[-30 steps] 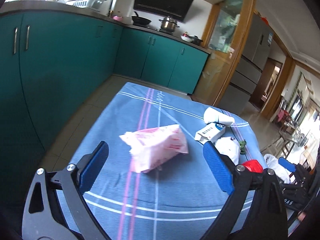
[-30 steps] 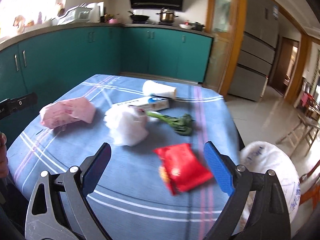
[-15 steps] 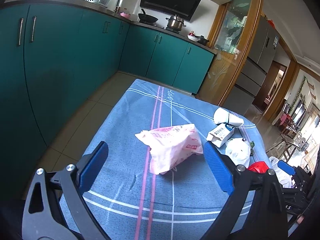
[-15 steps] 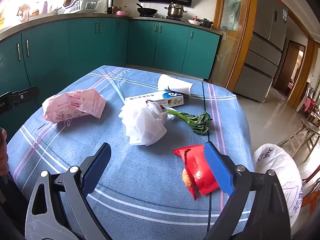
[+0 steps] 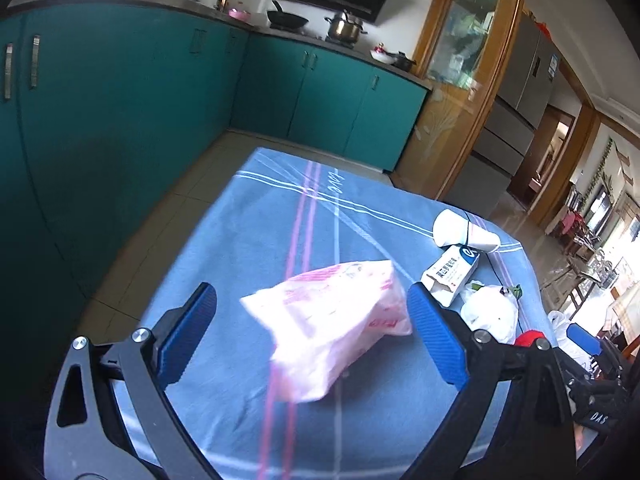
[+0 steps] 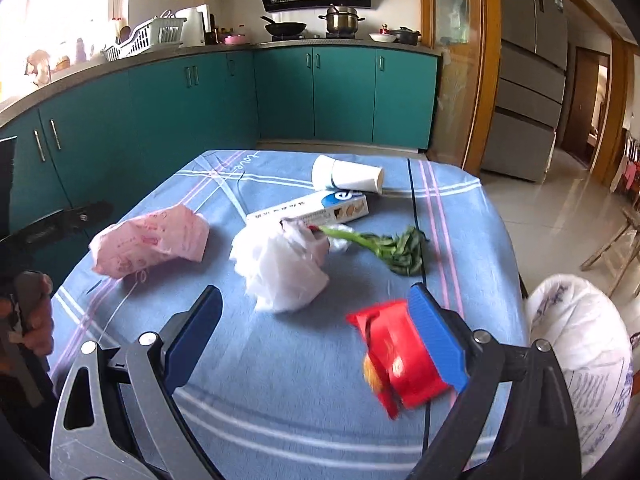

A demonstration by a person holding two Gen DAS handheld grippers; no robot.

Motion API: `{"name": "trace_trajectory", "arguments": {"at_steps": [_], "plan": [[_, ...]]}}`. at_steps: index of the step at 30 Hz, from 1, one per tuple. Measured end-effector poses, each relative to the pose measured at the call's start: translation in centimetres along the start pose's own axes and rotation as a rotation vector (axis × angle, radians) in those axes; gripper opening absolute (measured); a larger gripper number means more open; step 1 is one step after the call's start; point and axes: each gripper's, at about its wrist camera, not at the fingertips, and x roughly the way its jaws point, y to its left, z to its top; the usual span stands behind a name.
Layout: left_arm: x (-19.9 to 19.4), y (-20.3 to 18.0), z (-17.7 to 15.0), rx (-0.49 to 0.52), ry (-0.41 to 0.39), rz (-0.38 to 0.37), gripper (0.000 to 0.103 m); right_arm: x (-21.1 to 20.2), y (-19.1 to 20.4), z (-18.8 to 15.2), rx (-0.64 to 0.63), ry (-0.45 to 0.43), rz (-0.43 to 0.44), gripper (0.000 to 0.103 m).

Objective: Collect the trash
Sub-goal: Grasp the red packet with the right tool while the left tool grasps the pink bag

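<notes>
A pink plastic packet lies on the blue tablecloth, between the wide-open fingers of my left gripper; it also shows in the right wrist view. My right gripper is open and empty above the table. A red snack wrapper lies by its right finger. A crumpled white bag, a green vegetable stalk, a white-and-blue box and a tipped paper cup lie further back.
A white trash sack stands off the table's right edge. Teal cabinets run along the left and back. A fridge and a doorway are at the right. The other gripper shows at the left view's right edge.
My left gripper has moved closer to the pink packet, which now sits between its fingers. My right gripper has shifted left and forward, so the red wrapper is now at its right finger.
</notes>
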Motion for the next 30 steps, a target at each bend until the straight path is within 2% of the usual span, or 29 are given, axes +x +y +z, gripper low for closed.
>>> {"name": "trace_trajectory", "arguments": {"at_steps": [4, 5, 11, 19, 20, 22, 23, 25, 27, 28, 29, 30], "plan": [[2.1, -1.3, 0.1, -0.004, 0.048, -0.040, 0.096, 0.9, -0.4, 0.3, -0.039, -0.009, -0.138, 0.092], [2.3, -1.6, 0.1, 0.004, 0.047, -0.039, 0.096, 1.1, -0.9, 0.1, -0.032, 0.002, -0.143, 0.092], [3.8, -3.4, -0.2, 0.093, 0.066, -0.021, 0.096, 3.9, -4.2, -1.2, 0.031, 0.115, -0.123, 0.092], [3.6, -5.8, -1.6, 0.287, 0.094, -0.018, 0.095, 5.0, -4.9, -2.1, 0.077, 0.160, -0.044, 0.092], [3.5, -6.1, -1.8, 0.313, 0.102, -0.014, 0.094, 5.1, -4.8, -2.2, 0.073, 0.163, -0.035, 0.092], [3.3, -6.6, -2.2, 0.355, 0.108, -0.010, 0.083, 5.0, -4.5, -2.4, 0.062, 0.171, -0.021, 0.092], [3.2, -6.8, -2.4, 0.374, 0.114, -0.010, 0.080, 4.9, -4.2, -2.5, 0.053, 0.170, -0.018, 0.089], [3.0, -7.0, -2.7, 0.394, 0.125, -0.007, 0.064, 4.8, -3.7, -2.7, 0.034, 0.169, -0.011, 0.076], [2.6, -7.3, -2.9, 0.406, 0.121, -0.008, 0.056, 4.9, -3.3, -3.0, 0.022, 0.178, 0.003, 0.057], [2.4, -7.3, -3.0, 0.408, 0.121, -0.012, 0.049, 4.9, -3.1, -3.1, 0.019, 0.182, 0.013, 0.054], [2.2, -7.3, -3.1, 0.408, 0.124, -0.022, 0.048, 4.8, -2.9, -3.2, 0.016, 0.181, 0.020, 0.046], [1.9, -7.3, -3.2, 0.405, 0.127, -0.034, 0.045, 4.7, -2.7, -3.2, 0.011, 0.178, 0.023, 0.043]]}}
